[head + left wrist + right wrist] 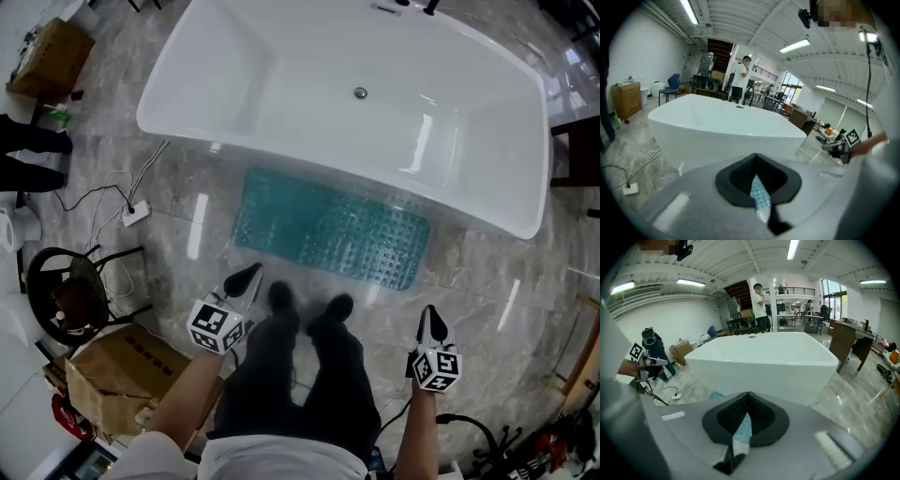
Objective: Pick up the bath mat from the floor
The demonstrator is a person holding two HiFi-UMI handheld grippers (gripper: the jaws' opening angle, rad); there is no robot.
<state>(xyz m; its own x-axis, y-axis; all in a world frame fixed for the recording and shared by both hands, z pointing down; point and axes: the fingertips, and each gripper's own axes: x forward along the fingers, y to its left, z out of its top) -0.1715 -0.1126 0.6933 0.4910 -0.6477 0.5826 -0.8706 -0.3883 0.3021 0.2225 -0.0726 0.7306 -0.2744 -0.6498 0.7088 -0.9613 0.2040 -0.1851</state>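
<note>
A white bathtub [216, 75] stands empty on the grey marble floor [487, 281], its drain [360, 93] near the middle. A white power strip [135, 213] with trailing cables lies near its left end. Further left are a black round stool [64, 292] and two cardboard boxes [112, 375]. Beyond the tub a person in a white shirt [739, 79] stands near a blue chair [671, 85]

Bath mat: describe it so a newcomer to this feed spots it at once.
Find the white bathtub filling the top of the head view. On the grey marble floor against its near side lies the bath mat. It is the only teal thing: a flat, rounded rectangle covered in small bumps, unlike the white power strip to its left.
</note>
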